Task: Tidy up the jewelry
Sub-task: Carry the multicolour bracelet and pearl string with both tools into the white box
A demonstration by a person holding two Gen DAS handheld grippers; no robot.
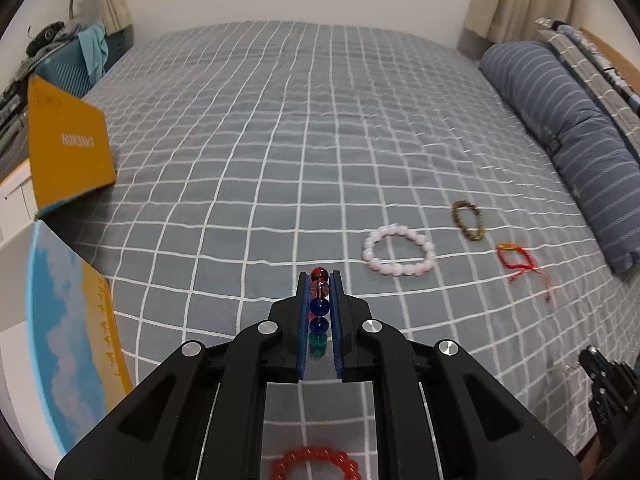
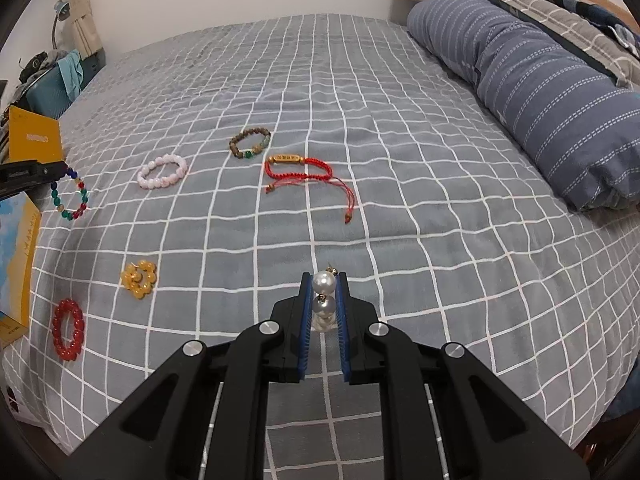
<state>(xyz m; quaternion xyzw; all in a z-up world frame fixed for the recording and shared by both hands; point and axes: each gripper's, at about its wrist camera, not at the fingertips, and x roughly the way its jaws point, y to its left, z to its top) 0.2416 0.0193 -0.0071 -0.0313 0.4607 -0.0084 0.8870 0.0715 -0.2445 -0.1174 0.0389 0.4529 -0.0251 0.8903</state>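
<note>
My left gripper (image 1: 319, 280) is shut on a multicoloured bead bracelet (image 1: 319, 306) and holds it above the bed; the bracelet also shows hanging from the left gripper in the right wrist view (image 2: 71, 196). My right gripper (image 2: 324, 280) is shut on a white pearl piece (image 2: 323, 285) above the bed. On the grey checked bedspread (image 2: 360, 100) lie a pink bead bracelet (image 2: 162, 171), a brown-green bead bracelet (image 2: 250, 142), a red cord bracelet (image 2: 300, 172), a yellow bead bracelet (image 2: 139, 275) and a red bead bracelet (image 2: 68, 329).
An open yellow box with a blue sky print (image 1: 68, 152) stands at the bed's left edge. A blue striped pillow (image 2: 540, 92) lies along the right side. A lamp and clutter (image 1: 60, 36) sit at the far left.
</note>
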